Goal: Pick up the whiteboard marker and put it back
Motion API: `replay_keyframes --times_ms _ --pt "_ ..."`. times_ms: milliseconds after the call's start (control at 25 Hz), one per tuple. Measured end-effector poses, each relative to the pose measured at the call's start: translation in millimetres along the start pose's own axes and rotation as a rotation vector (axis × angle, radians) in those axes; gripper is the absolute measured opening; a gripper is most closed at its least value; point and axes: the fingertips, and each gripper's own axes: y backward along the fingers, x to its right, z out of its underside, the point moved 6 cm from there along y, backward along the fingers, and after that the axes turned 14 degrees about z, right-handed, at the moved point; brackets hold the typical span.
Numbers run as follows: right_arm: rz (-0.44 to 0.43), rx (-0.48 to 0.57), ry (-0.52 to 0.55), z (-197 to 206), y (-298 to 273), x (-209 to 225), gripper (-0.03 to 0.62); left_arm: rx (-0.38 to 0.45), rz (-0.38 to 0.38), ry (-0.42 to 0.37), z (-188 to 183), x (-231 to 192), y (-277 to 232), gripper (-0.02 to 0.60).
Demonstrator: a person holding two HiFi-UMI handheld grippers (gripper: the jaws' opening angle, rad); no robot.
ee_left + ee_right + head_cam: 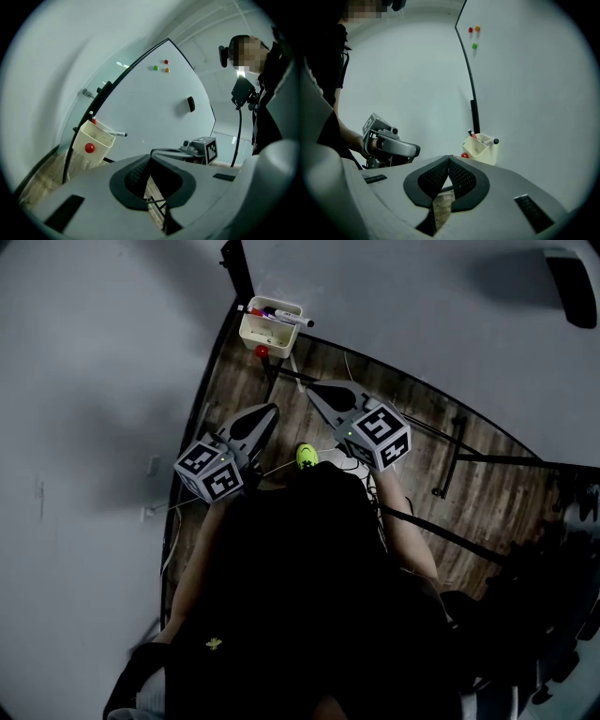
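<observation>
white black-capped whiteboard marker (277,317) lies across cream plastic holder (255,337); likely light, stiff, slick, best pinched mid-barrel; left gripper (151,153) and right gripper (449,158) both closed, empty

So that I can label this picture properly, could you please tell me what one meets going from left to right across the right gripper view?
Person's dark sleeve → left claw → cream cup holding markers.
</observation>
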Motion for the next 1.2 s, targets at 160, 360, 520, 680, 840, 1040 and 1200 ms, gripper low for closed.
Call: replay_keyframes --times_ms 160,360,520,680,840,1040,1200 --pt "0.007 0.010 0.002 -0.9 6.3 -15.0 0.000 0.008 0.017 -0.003 2.3 9.0 9.1 0.020" --pt "0.016 0.022 -0.004 2.3 16.2 -44.4 0.000 0.013 0.052 0.009 14.7 29.3 25.5 0.020" --pt "0.017 0.020 0.002 6.5 23.9 -80.6 0.000 -0.003 0.081 0.006 28.2 48.8 50.8 0.019" --pt "0.023 0.011 0.010 13.1 33.5 -125.6 0.000 -0.010 0.100 0.007 43.7 69.0 85.9 0.020" --pt "0.041 -0.004 0.014 22.5 48.4 -167.2 0.000 -0.013 0.120 0.013 59.0 86.7 118.5 0.020" --pt "0.074 -0.035 0.010 35.5 66.5 -203.7 0.000 0.001 0.156 0.030 74.7 107.7 145.4 0.020" --pt "0.085 -0.037 0.000 42.2 78.5 -224.4 0.000 -0.024 0.185 0.052 91.0 119.6 157.9 0.020"
